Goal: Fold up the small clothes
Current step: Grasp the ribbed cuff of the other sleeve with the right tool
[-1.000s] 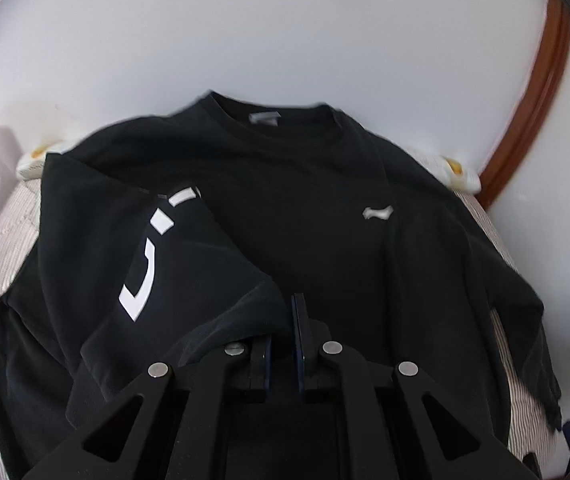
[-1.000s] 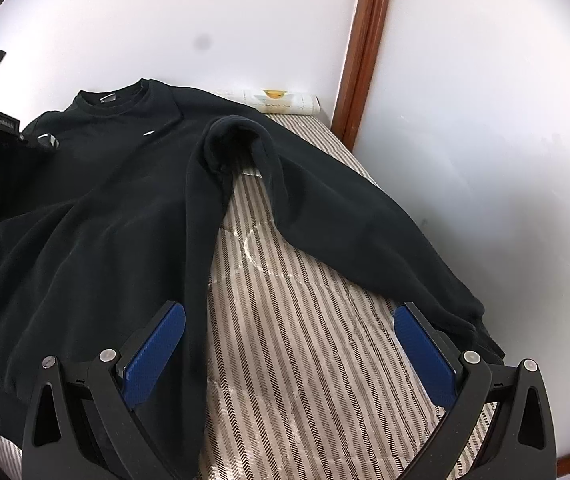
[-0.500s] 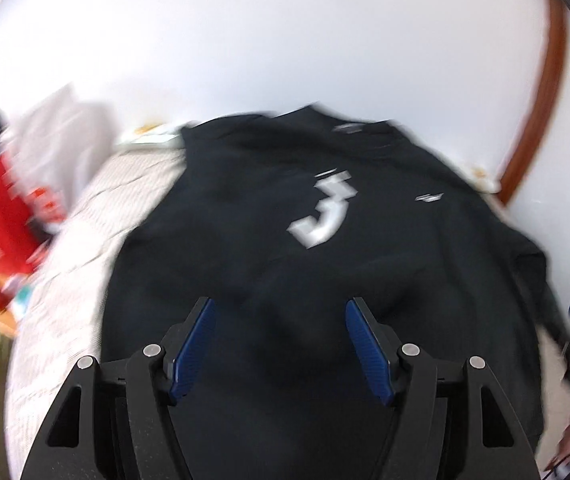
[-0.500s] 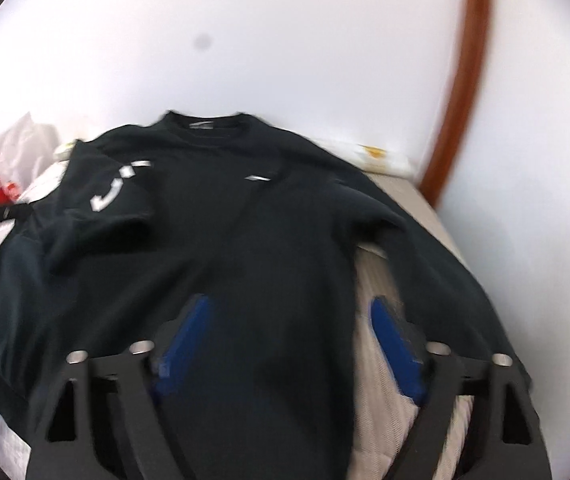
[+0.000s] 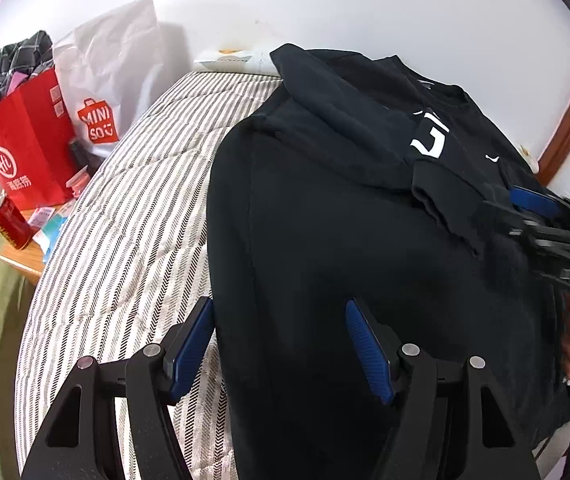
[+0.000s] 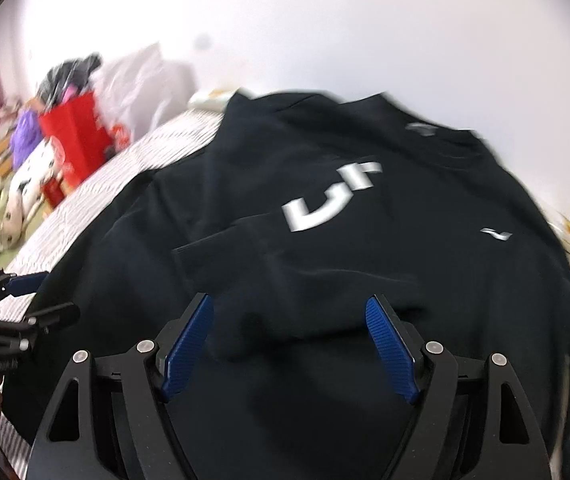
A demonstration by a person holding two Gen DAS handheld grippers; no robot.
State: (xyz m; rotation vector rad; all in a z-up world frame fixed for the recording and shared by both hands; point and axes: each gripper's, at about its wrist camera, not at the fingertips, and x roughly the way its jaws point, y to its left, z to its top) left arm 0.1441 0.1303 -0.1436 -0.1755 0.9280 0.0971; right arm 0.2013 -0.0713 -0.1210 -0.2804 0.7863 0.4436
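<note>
Both grippers are empty: the left gripper [image 5: 279, 344] gapes over the side edge of the black sweatshirt [image 5: 345, 248], the right gripper [image 6: 289, 344] is still opening above its middle. The sweatshirt lies flat on the striped mattress [image 5: 125, 216], one sleeve [image 5: 349, 128] folded in toward 1 o'clock. Next is probably grabbing the side for the body fold, pinching cloth only.

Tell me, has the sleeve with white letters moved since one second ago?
Yes. The lettered sleeve now lies folded across the sweatshirt's chest, near the small white logo; before it lay at the far side from that logo.
</note>
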